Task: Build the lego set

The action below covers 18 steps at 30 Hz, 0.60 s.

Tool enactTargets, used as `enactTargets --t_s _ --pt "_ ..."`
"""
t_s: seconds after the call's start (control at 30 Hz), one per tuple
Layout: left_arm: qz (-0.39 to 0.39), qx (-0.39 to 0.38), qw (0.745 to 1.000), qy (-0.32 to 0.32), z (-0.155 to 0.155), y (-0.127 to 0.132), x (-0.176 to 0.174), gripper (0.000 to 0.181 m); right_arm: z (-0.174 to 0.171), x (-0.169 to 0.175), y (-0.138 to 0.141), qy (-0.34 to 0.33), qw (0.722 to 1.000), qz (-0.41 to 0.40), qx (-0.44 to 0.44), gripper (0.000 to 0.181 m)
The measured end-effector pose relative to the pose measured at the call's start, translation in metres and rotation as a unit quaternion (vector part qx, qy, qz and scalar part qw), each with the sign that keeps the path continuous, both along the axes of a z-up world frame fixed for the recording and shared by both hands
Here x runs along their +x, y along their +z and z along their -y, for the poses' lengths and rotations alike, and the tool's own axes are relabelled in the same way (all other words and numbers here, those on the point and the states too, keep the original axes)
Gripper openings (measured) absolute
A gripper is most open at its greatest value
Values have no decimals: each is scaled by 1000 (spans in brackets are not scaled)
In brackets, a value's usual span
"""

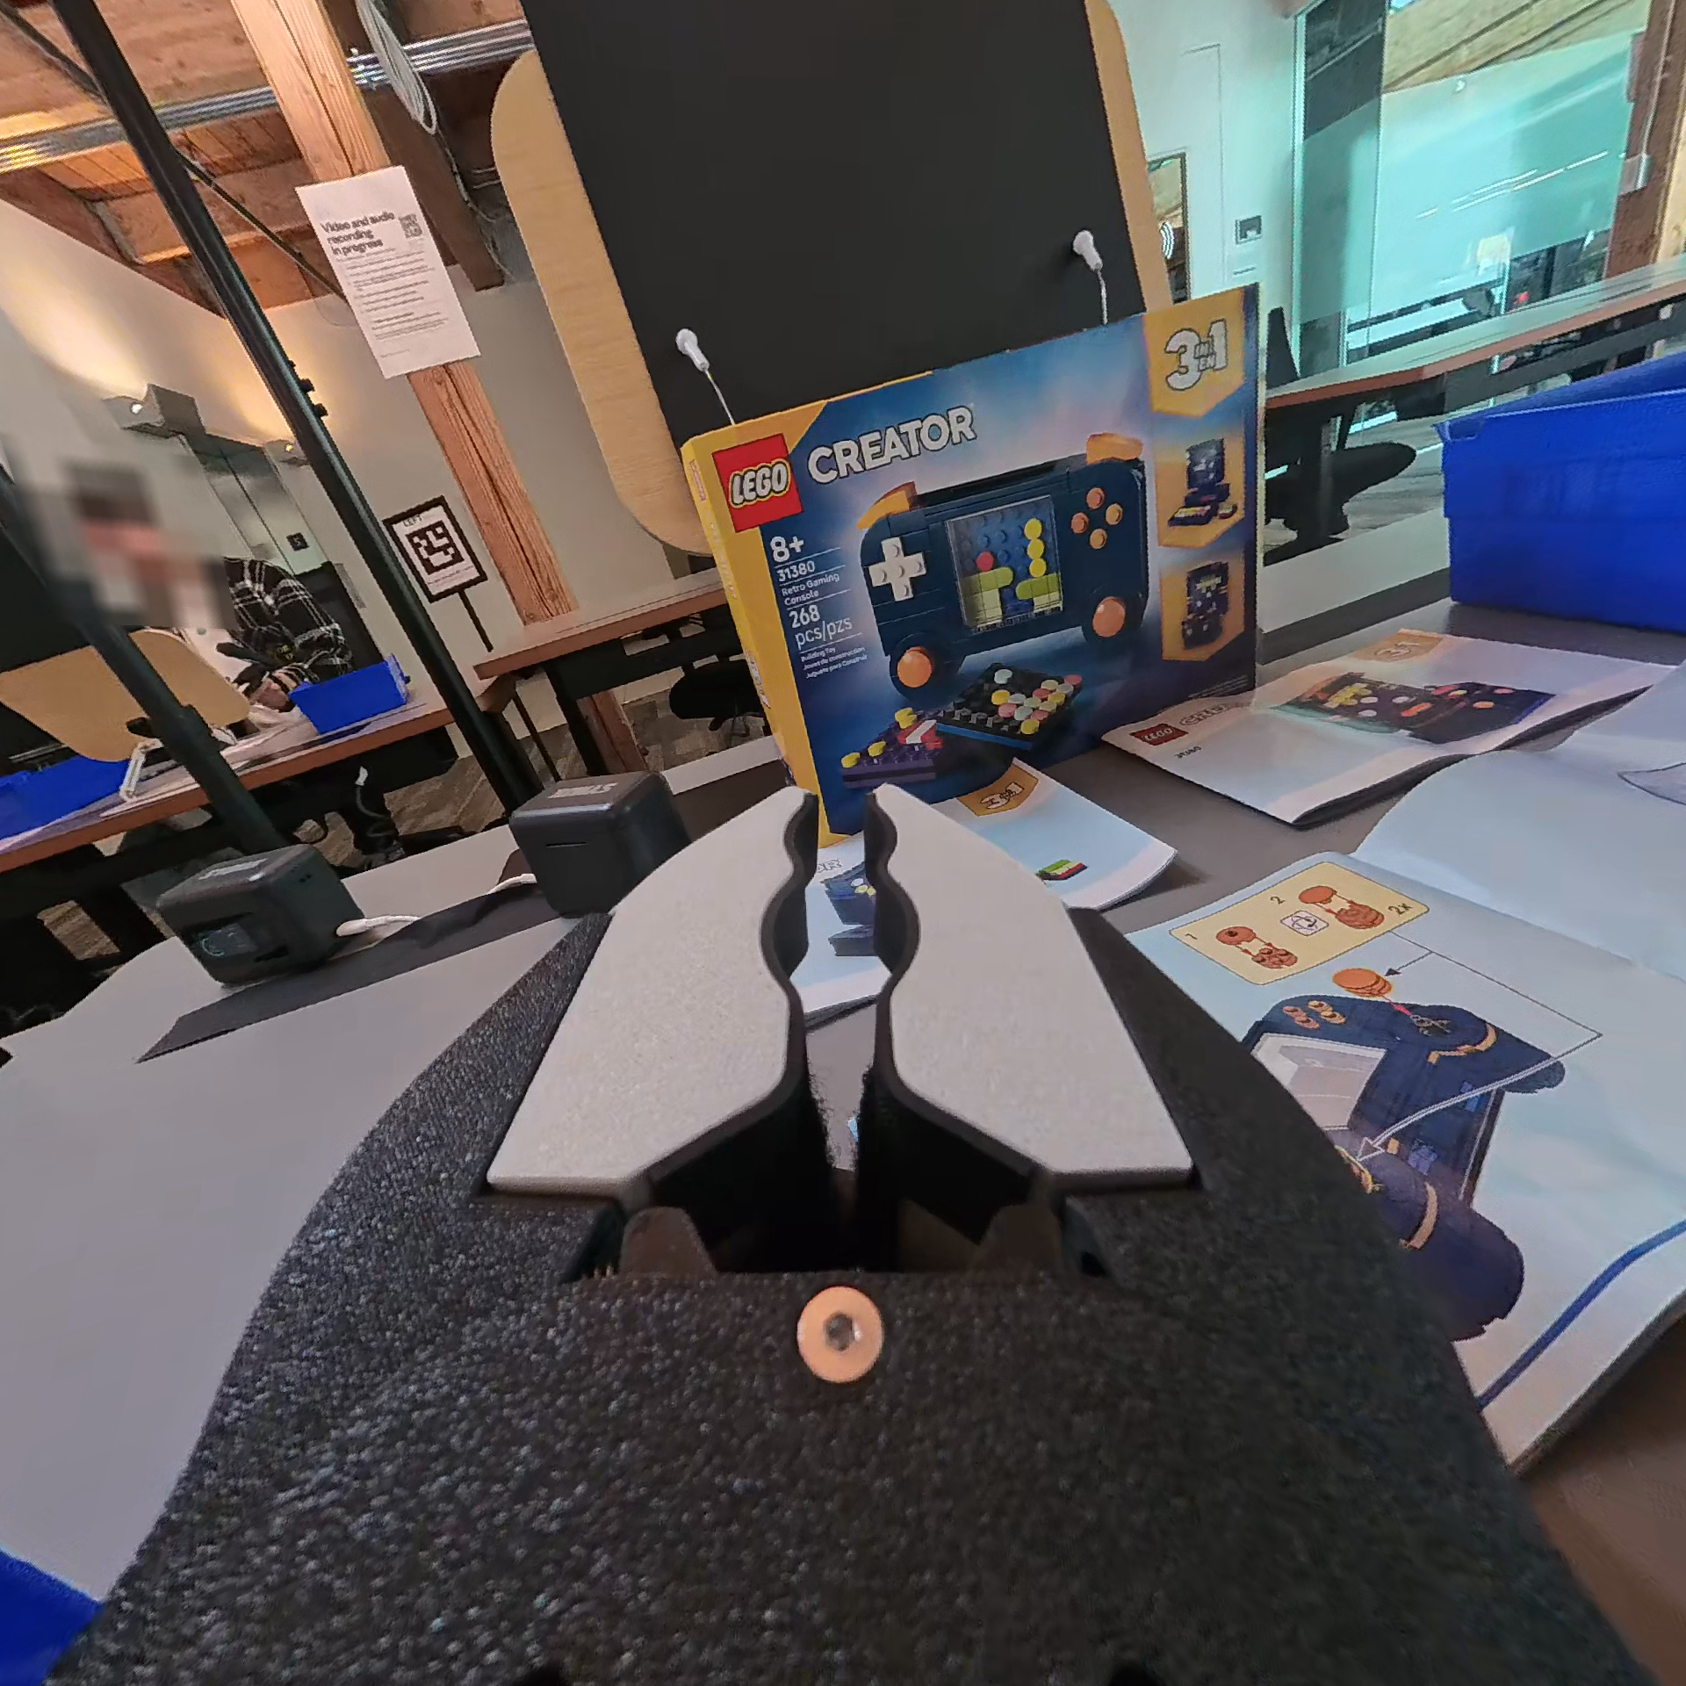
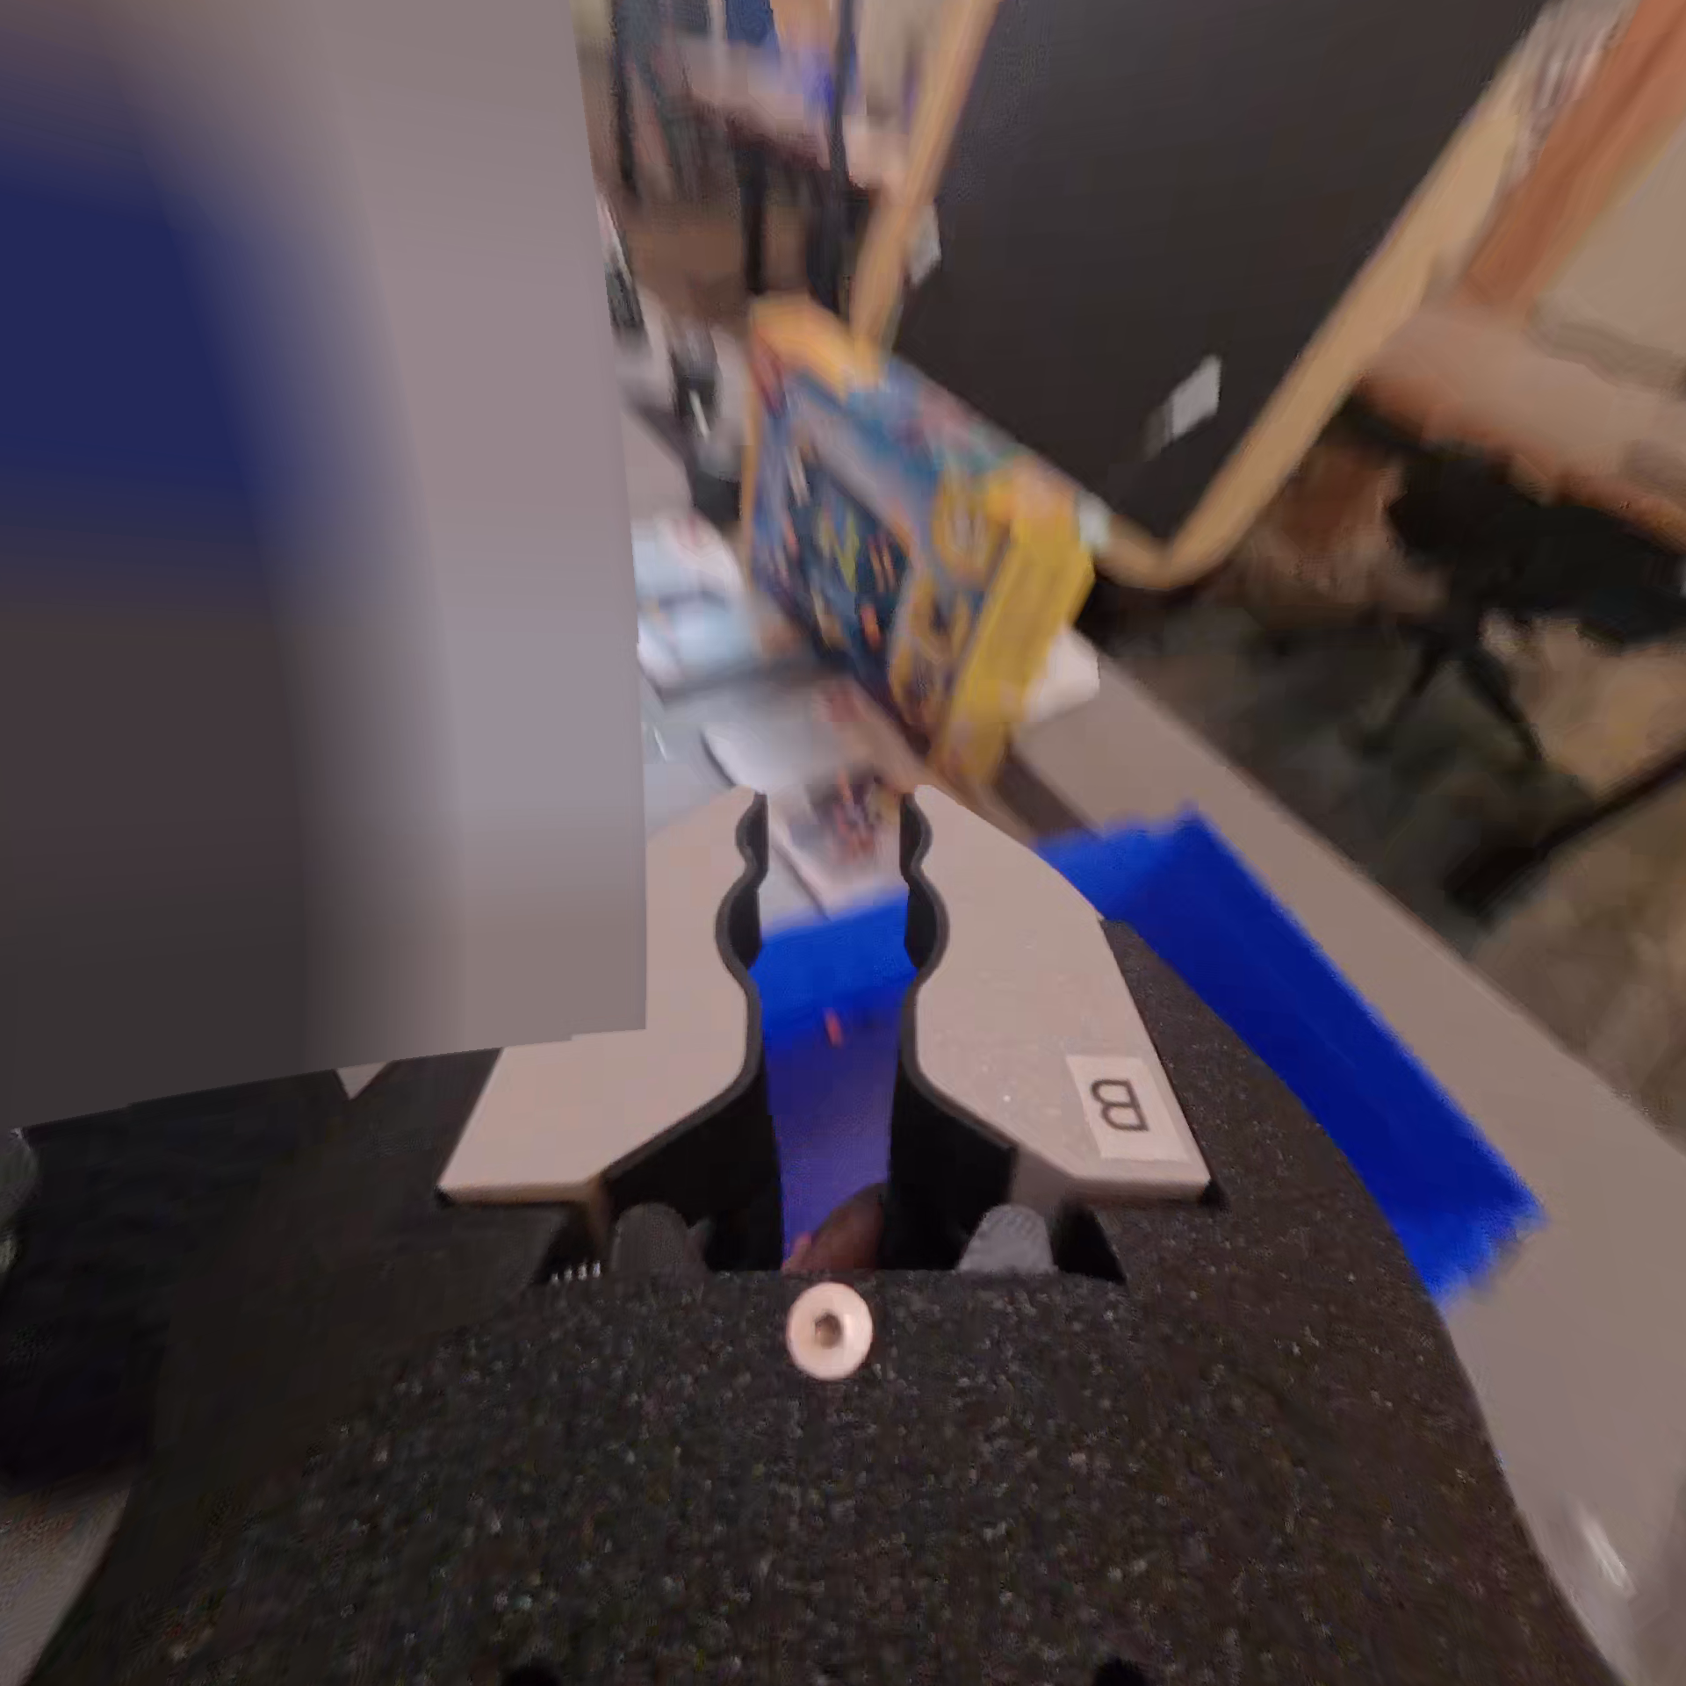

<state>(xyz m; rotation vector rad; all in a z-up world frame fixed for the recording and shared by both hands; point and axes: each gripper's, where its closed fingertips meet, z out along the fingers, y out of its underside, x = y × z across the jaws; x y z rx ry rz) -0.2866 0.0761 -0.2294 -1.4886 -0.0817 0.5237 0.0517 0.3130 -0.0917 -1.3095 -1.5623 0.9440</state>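
Lego parts are not clearly visible in either view, so your build has yet to show a single loose brick. Nearest you, your left gripper hovers low over the grey table with its jaws nearly together, only a thin gap between them and nothing held. To its right lies the open instruction booklet, flat and facing you, probably so you can read the current step while working. Farther off, two black cube-shaped devices sit on the left of the table, each with a white cable. Beyond them the lego box stands upright with its front towards you, likely as a picture reference, with other closed booklets beside its base. A blue bin sits far right.

Your right gripper is parted wider and also empty; it hangs over the blue bin, so you are probably reaching there for pieces. That view is badly smeared, yet it alone looks down into the bin, where a small orange speck shows; I cannot tell what it is. The left wrist view gives only the bin's outer wall, but shows the pages sharply.
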Motion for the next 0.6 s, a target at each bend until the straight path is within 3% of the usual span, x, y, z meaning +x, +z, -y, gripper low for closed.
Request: enactTargets --t_s 0.07,0.17,0.23,0.3,0.37,0.53,0.6 --pt "-1 0 1000 2 0 0 -1 9 -25 19 -58 -26 982 186 -7 21" --pt "-8 -7 1000 0 -2 -1 1 9 -35 49 -145 -32 894 444 -58 22" --pt "-13 -10 1000 -2 -3 -2 2 9 -35 68 -180 -24 835 547 -48 28" --pt "-12 -8 1000 -5 -2 -1 2 9 -57 83 -194 -62 799 598 -13 27" --pt "-6 -3 1000 -6 -1 -1 1 9 -63 89 -197 -80 784 614 -42 23" --pt "-5 -4 1000 -10 -2 -1 2 9 -56 111 -214 -40 702 710 -46 31" --pt "-11 -10 1000 -13 -3 -2 3 9 -46 99 -224 0 711 702 -48 29"
